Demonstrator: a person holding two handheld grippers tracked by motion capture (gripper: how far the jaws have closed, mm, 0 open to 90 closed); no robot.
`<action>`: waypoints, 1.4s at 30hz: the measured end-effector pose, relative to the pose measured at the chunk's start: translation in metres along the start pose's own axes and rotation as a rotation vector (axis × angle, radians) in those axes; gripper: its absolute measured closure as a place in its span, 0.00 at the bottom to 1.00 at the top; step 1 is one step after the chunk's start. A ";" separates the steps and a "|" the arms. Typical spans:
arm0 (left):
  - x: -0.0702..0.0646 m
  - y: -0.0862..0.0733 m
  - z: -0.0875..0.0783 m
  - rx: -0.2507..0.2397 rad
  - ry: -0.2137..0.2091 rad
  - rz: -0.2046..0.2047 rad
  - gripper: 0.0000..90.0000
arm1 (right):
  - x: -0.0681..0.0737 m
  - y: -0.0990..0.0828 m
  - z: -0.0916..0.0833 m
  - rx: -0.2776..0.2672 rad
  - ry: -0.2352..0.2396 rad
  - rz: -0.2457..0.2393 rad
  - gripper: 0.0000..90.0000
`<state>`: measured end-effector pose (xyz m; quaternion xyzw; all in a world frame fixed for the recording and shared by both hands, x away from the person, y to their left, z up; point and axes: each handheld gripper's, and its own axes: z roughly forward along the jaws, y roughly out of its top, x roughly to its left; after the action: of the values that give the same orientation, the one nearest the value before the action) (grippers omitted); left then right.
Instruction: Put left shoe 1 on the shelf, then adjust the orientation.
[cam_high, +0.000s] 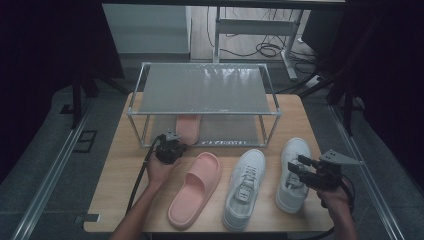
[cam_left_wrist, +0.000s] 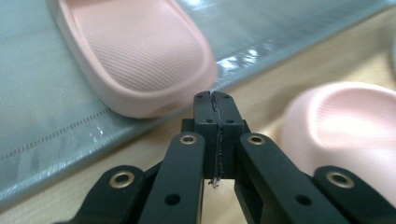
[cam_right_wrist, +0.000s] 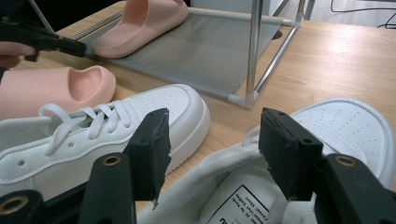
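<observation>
The left gripper (cam_left_wrist: 214, 100) has its two black jaws pressed flat together with nothing between them. Their tips sit just short of the heel edge of a pink slipper (cam_left_wrist: 135, 56), close to it; whether they touch it cannot be told. That slipper lies on the grey lower shelf (cam_left_wrist: 42, 130) of a small metal shoe rack (cam_high: 202, 90), its heel end near the shelf's front edge. To one side of the closed jaws, on the wooden table (cam_high: 125, 170), lies the second pink slipper (cam_left_wrist: 345, 126), clear of the rack. In the high view the left gripper (cam_high: 170, 145) is at the rack's front lower rail, held by the person's left hand (cam_high: 159, 172).

The right gripper (cam_right_wrist: 212, 149) has its jaws spread wide apart, holding nothing. They hover over the opening of a white sneaker (cam_right_wrist: 336, 126), whose collar and inner label show between them; no pad presses on it. Just beside it lies the other white sneaker (cam_right_wrist: 93, 135), laces up. In the high view both sneakers rest on the table in front of the rack, toes toward it, and the rack's top shelf is bare mesh.
</observation>
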<state>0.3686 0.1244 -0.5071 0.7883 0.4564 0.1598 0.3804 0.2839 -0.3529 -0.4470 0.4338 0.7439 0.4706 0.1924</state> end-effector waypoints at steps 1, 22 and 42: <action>-0.001 -0.001 -0.003 -0.003 -0.006 0.002 1.00 | 0.000 0.000 0.000 0.001 0.000 0.000 0.48; -0.012 -0.049 -0.065 -0.030 -0.109 -0.035 1.00 | 0.000 -0.001 0.000 0.002 -0.002 0.006 0.48; -0.064 -0.062 -0.088 -0.017 -0.282 0.037 1.00 | 0.003 0.001 0.000 0.001 0.002 -0.005 0.49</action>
<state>0.2444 0.1287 -0.4891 0.8081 0.3823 0.0583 0.4444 0.2829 -0.3502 -0.4465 0.4317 0.7453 0.4701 0.1926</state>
